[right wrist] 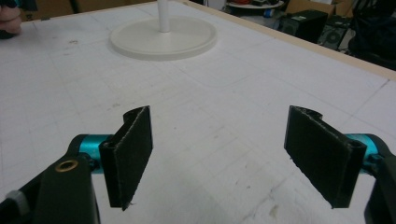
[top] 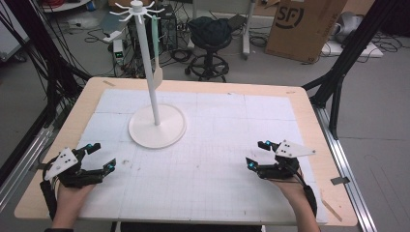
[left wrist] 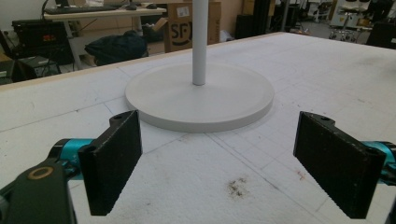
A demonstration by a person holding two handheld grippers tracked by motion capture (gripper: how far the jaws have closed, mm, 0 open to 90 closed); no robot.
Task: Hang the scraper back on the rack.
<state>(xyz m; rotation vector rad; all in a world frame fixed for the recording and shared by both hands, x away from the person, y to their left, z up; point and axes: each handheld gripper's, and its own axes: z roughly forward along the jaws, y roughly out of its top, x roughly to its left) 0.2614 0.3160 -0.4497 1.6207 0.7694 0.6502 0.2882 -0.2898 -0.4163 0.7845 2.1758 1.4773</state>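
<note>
Your left tool (top: 100, 156) and right tool (top: 257, 153) rest on the bench (top: 212, 140), jaws apart, flanking the white stand (top: 156, 124).

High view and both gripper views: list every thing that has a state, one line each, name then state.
left gripper: open, jaws wide apart, holding nothing, low over the mat.
right gripper: open, empty, low over the mat.
white stand: upright on its round base.
spatula: hanging from a top hook of the stand.
white mat: flat, lightly stained.
</note>
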